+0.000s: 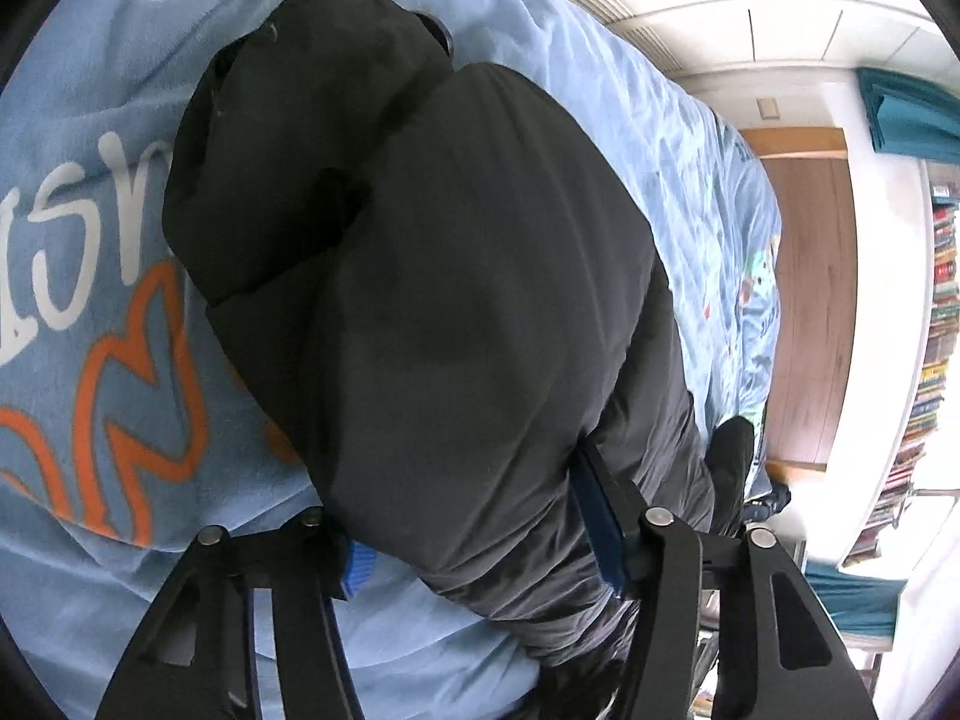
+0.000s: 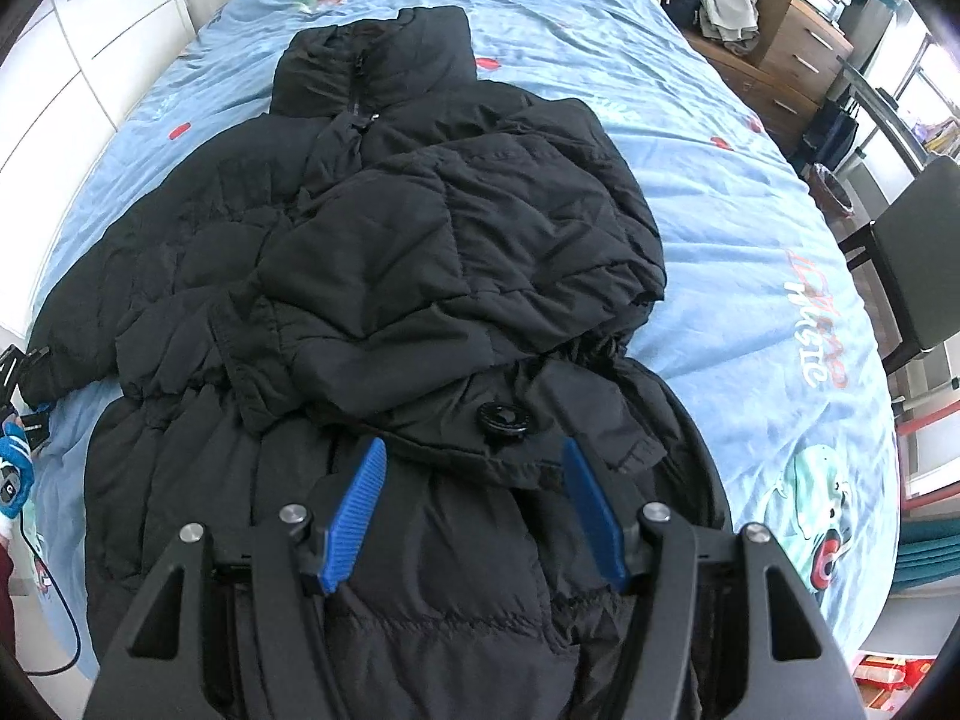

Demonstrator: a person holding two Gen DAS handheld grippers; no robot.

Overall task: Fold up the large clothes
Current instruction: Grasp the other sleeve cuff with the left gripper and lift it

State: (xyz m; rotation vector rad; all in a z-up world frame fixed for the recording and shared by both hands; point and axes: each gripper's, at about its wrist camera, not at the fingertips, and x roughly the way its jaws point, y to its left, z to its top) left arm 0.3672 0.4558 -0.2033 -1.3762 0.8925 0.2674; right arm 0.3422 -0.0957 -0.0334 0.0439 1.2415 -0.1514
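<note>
Black jacket [image 2: 384, 276] laid lengthwise on bed [image 2: 750, 228], collar far. Sleeve [image 1: 432, 300] pinched by left tongs [image 1: 480, 546]. Right tongs [image 2: 474, 516] spread above hem, nothing gripped.

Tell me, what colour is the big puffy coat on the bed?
Black. The puffy coat shows best in the right wrist view, spread on the light blue bedsheet.
</note>
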